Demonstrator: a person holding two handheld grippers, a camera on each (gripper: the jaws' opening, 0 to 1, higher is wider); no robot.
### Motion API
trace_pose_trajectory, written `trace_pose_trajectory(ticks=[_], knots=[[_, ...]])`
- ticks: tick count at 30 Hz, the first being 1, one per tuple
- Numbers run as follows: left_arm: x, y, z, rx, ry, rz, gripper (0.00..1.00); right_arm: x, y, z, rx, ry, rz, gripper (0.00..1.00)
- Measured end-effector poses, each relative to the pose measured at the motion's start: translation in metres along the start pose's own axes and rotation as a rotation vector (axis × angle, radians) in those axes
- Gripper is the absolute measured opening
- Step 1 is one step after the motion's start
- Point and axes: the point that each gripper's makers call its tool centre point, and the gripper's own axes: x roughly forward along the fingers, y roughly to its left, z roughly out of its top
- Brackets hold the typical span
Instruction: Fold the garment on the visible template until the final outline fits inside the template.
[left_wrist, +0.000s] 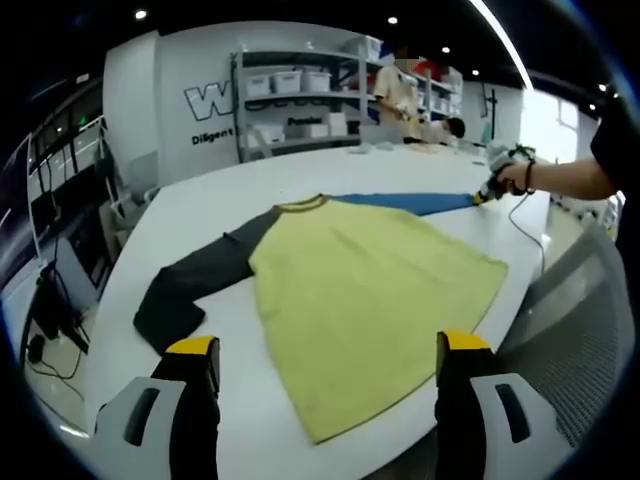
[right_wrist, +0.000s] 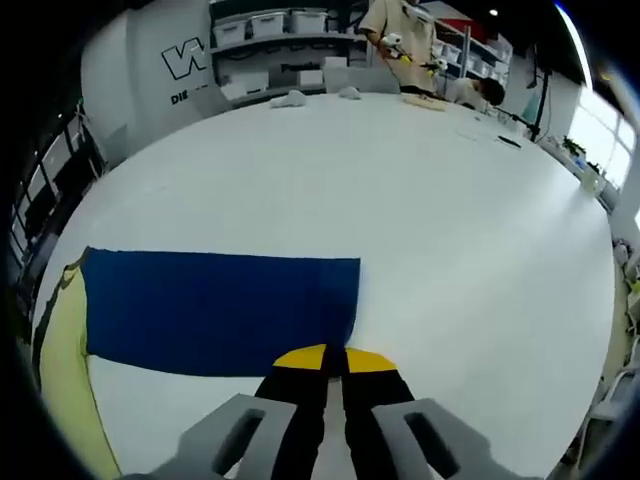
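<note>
Garment, a yellow-green shirt with dark grey sleeves, lies spread flat on the white desk, collar toward the far side. Beside its collar lies the blue rectangular template, its far end under the right hand-held gripper, whose yellow-tipped jaws are pressed together at the template's corner; whether they pinch the sheet or merely touch it is hard to tell. In the left gripper view that gripper appears held in a person's hand at the template's tip. The left hand-held gripper hovers with jaws spread wide over the shirt's near hem, grasping nothing. Shelving with bins stands behind the desk.
</note>
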Motion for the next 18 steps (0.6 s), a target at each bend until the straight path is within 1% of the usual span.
trace_pose_trajectory(ticks=[3,9,13,16,18], knots=[[0.000,-0.002,0.000,0.009,0.000,-0.003,0.87,-0.001,0.000,0.001,0.026,0.010,0.007,0.00],[0.001,-0.003,0.001,0.001,-0.001,-0.013,0.89,-0.008,0.005,0.013,0.048,0.002,0.028,0.00],[0.001,-0.003,0.000,-0.003,-0.001,-0.014,0.94,-0.010,0.008,0.021,0.072,0.008,0.043,0.00],[0.001,-0.003,0.001,-0.001,-0.006,-0.013,0.97,-0.015,0.016,0.029,0.073,-0.004,0.059,0.00],[0.001,-0.003,0.001,-0.006,-0.008,-0.018,0.99,-0.021,0.025,0.034,0.072,-0.014,0.074,0.00]])
